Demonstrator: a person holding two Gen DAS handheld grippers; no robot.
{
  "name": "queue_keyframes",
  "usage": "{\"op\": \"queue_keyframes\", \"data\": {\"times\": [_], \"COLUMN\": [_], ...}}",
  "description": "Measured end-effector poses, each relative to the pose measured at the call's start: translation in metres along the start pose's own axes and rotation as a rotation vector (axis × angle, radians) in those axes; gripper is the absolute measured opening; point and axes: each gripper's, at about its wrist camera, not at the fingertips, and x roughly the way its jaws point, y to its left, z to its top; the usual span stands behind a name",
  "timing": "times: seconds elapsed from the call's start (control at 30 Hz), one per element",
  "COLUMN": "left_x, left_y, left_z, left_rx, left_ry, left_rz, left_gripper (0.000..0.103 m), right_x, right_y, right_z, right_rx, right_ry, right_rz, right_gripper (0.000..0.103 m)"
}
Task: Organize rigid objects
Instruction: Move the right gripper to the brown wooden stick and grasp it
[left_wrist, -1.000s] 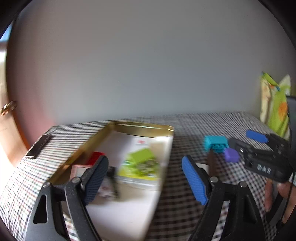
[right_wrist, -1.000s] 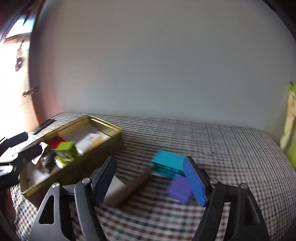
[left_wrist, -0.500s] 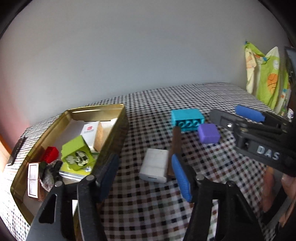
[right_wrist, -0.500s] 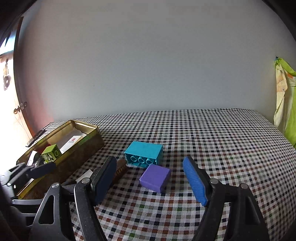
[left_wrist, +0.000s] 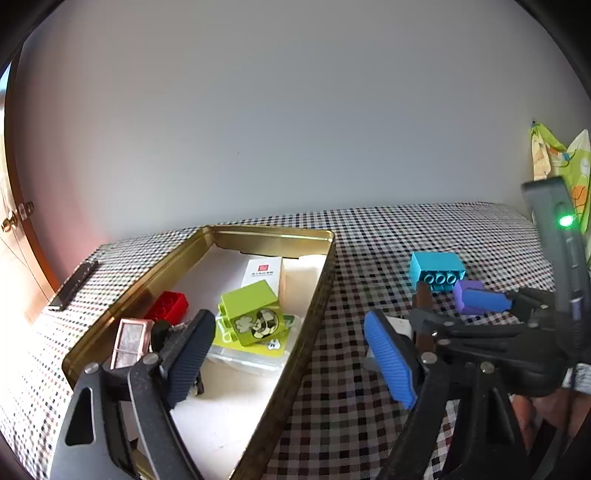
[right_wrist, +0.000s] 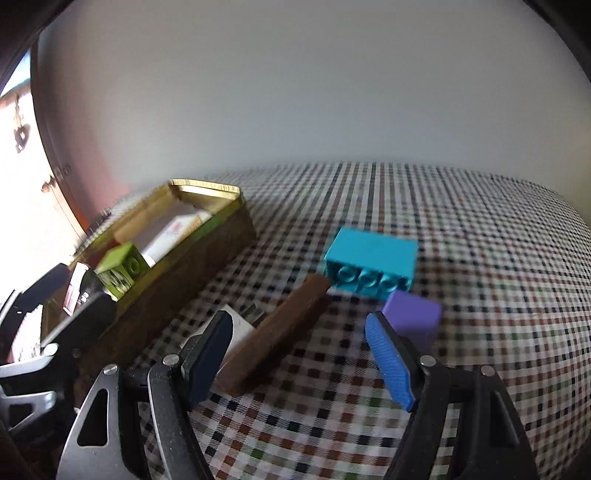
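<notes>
**Gold tin part filled, loose pieces on the checked desk**

The left gripper has just been opening; its fingers straddle the gold tin's right wall, empty. Inside lie a green block, a red brick and a white box. The right gripper gapes empty, its fingers flanking the brown bar, purple block by the right finger, teal brick beyond.
</notes>
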Motion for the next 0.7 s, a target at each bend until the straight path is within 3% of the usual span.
{"op": "queue_keyframes", "data": {"times": [0.03, 0.1, 0.2, 0.53, 0.7], "left_x": [0.0, -0.002, 0.003, 0.002, 0.004], "left_y": [0.001, 0.004, 0.006, 0.001, 0.004], "left_z": [-0.001, -0.003, -0.004, -0.003, -0.002], "left_rx": [-0.003, -0.011, -0.019, -0.01, -0.024], "left_ry": [0.0, 0.003, 0.011, 0.006, 0.006], "left_rz": [-0.003, -0.01, -0.021, -0.026, -0.028], "left_gripper": [0.086, 0.087, 0.088, 0.091, 0.091], "right_x": [0.001, 0.0, -0.005, 0.006, 0.003], "right_y": [0.001, -0.001, -0.006, 0.009, -0.01], "right_z": [0.0, -0.002, -0.008, 0.0, -0.002], "right_rx": [-0.002, 0.008, 0.033, 0.016, 0.071], "right_ry": [0.007, 0.01, 0.01, 0.049, 0.057], "right_rz": [-0.012, -0.006, 0.015, -0.013, -0.047], "right_gripper": [0.076, 0.063, 0.057, 0.054, 0.054]}}
